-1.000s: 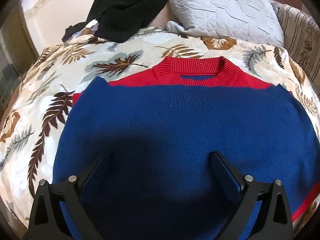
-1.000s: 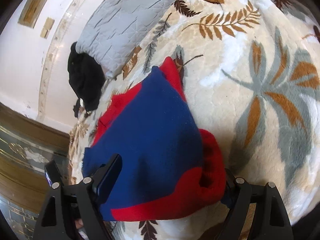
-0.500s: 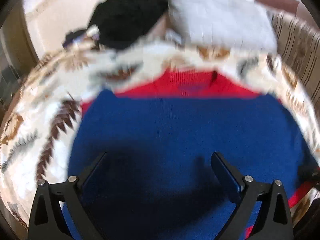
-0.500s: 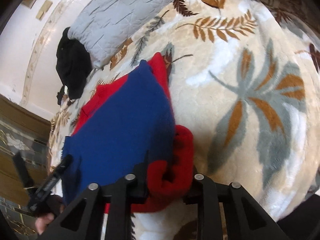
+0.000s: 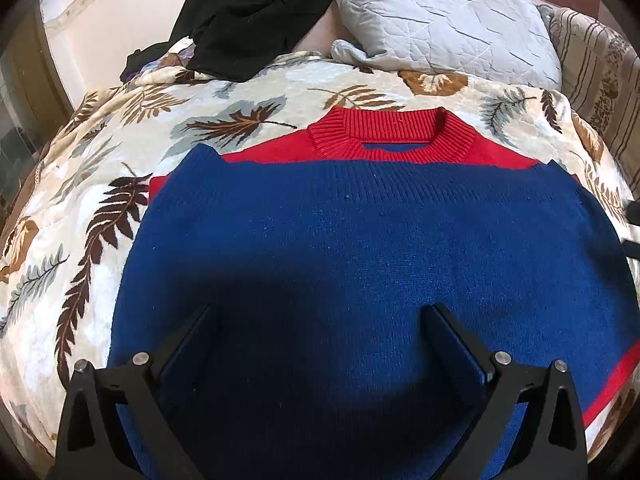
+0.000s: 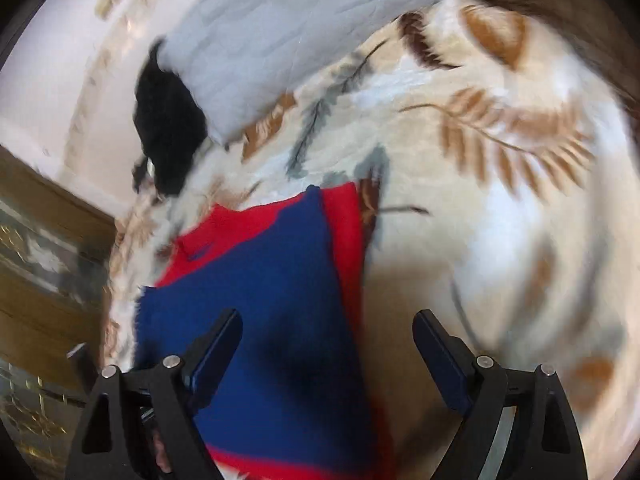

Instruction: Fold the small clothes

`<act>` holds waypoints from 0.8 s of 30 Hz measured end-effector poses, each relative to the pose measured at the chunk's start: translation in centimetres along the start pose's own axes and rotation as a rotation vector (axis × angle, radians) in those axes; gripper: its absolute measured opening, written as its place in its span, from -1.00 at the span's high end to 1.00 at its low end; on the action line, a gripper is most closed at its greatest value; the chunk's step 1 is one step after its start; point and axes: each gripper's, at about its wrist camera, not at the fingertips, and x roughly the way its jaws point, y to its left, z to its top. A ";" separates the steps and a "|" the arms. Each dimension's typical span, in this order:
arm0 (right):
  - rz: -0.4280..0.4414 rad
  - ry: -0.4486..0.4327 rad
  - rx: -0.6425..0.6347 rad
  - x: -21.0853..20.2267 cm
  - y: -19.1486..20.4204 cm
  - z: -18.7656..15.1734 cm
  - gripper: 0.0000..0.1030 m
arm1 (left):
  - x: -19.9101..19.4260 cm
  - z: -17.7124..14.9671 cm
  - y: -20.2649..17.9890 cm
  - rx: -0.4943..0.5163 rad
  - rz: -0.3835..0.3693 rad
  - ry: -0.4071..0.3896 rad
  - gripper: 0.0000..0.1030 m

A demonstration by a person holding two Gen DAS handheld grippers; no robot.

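1. A blue and red knitted sweater (image 5: pixel 360 248) is lying flat on a bed covered by a leaf-patterned blanket (image 5: pixel 100 208), its red ribbed collar (image 5: pixel 394 138) pointing toward the pillows.
2. The sweater's sides are sitting folded in over the body, with a red strip showing along its right edge in the right wrist view (image 6: pixel 348 240).
3. The left tool (image 5: pixel 320 320) is hovering over the lower middle of the sweater, its jaws standing wide with only flat blue knit showing between them, nothing pinched.
4. The right tool (image 6: pixel 326 328) is hanging over the sweater's right edge; its jaws are opening and gripping nothing, one finger over the blue knit, the other over the blanket.
5. A grey quilted pillow (image 5: pixel 440 20) is resting at the head of the bed, with a black garment (image 5: pixel 252 12) heaped just beside it.
6. The right wrist view is coming through blurred.
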 end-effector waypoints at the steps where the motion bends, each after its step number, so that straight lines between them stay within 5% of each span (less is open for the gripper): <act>1: -0.041 0.040 -0.025 1.9 0.2 0.8 -0.72 | 0.1 0.1 0.0 0.000 0.000 -0.001 -1.00; 3: -0.092 0.082 -0.051 3.7 0.6 1.3 -0.64 | 0.1 0.0 0.0 0.005 0.000 -0.006 -1.00; 4: -0.120 0.073 -0.083 3.6 1.4 1.4 0.19 | 0.2 0.1 0.0 0.005 -0.002 -0.006 -1.00; 5: -0.105 0.058 -0.089 2.7 2.5 1.4 0.64 | 0.2 0.1 0.1 0.005 -0.004 -0.007 -1.00; 7: -0.187 -0.037 -0.163 1.0 4.5 1.0 0.67 | 0.2 0.1 0.2 0.005 -0.009 -0.010 -1.00; 9: -0.253 -0.001 -0.158 2.3 3.9 0.8 0.67 | 0.3 0.1 0.0 0.005 -0.002 -0.014 -1.00; 11: -0.230 -0.026 -0.071 2.4 2.5 0.4 0.56 | 0.3 0.2 -0.1 0.006 0.001 -0.011 -1.00; 15: -0.207 -0.129 -0.025 -1.2 2.7 -1.2 -0.42 | 0.3 0.2 0.0 0.004 -0.006 -0.003 -1.00; 20: -0.083 -0.182 -0.013 -6.1 4.2 -4.4 -0.42 | 0.2 0.2 0.0 0.000 -0.006 0.000 -1.00; 24: 0.062 -0.113 -0.036 -5.8 6.4 -6.2 -0.42 | 0.3 0.3 0.0 -0.002 -0.006 0.002 -1.00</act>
